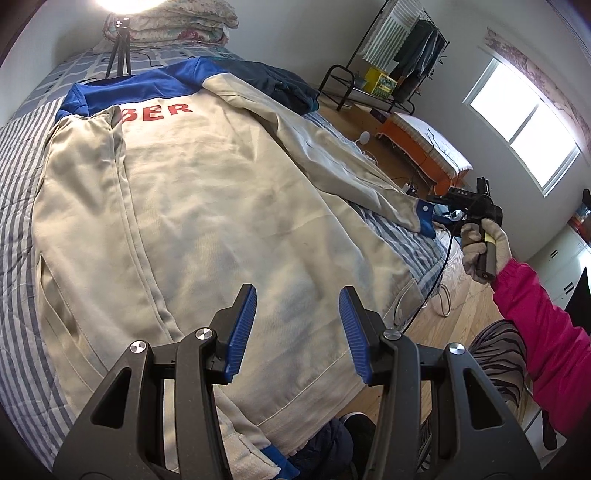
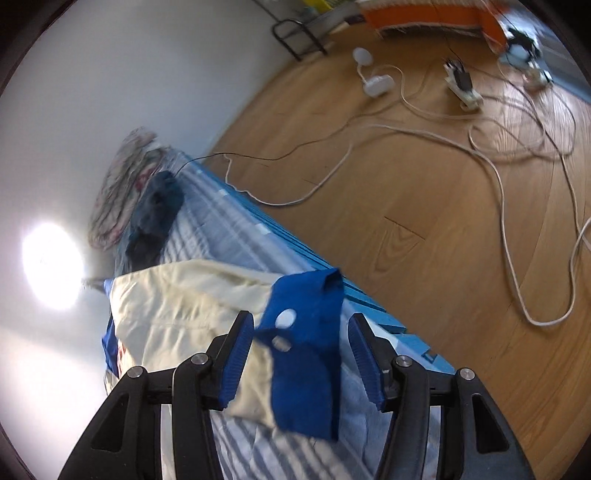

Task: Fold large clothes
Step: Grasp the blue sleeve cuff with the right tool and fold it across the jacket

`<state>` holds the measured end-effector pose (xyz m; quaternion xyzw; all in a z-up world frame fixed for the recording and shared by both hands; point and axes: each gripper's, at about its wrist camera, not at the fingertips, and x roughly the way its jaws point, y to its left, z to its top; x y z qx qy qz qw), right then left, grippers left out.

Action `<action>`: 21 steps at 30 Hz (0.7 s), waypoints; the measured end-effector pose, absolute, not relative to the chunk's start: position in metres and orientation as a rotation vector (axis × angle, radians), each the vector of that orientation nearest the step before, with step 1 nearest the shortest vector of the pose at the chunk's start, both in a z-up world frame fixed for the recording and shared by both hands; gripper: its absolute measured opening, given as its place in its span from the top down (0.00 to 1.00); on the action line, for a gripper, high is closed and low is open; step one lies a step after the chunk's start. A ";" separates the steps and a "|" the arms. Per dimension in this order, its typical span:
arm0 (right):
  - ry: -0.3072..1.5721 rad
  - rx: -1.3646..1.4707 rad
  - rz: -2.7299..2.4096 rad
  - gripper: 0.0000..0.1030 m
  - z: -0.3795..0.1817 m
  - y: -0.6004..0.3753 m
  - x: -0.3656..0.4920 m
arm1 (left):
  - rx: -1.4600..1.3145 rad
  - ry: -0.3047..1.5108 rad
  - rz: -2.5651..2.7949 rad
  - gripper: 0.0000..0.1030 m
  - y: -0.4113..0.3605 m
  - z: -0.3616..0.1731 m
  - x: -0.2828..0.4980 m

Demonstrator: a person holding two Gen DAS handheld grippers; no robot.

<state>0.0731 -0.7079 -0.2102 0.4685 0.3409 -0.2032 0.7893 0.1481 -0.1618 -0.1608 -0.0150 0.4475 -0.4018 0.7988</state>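
Observation:
A large cream jacket [image 1: 207, 206] with a blue collar and red letters lies back-up on the striped bed [image 1: 18, 177]. Its left sleeve is folded over the back. Its right sleeve [image 1: 343, 162] stretches to the bed's right edge and ends in a blue cuff [image 1: 424, 218]. My left gripper [image 1: 297, 325] is open and empty above the jacket's hem. My right gripper [image 2: 301, 354] is open, with the blue cuff [image 2: 306, 347] lying between its fingers; it also shows in the left wrist view [image 1: 448, 221], held by a gloved hand.
A dark blue garment [image 1: 284, 85] lies at the bed's far right. A tripod [image 1: 118, 48] and folded quilts [image 1: 170, 22] stand at the head. Cables [image 2: 424, 129] and a power strip [image 2: 463, 88] lie on the wood floor. A clothes rack [image 1: 391, 55] stands by the wall.

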 end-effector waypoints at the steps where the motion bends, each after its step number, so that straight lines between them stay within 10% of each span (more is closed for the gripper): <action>1: 0.731 1.018 -0.431 0.45 -0.213 -0.710 0.075 | -0.029 0.962 -0.863 0.54 -0.163 -0.162 0.148; 5: 0.728 1.029 -0.418 0.46 -0.223 -0.716 0.089 | -0.015 0.976 -0.856 0.54 -0.165 -0.166 0.150; 14: 0.697 0.925 -0.419 0.96 -0.203 -0.706 0.092 | -0.009 0.982 -0.850 0.54 -0.162 -0.170 0.151; 21: 0.657 0.726 -0.331 1.00 -0.147 -0.657 0.086 | -0.021 0.965 -0.863 0.54 -0.163 -0.167 0.152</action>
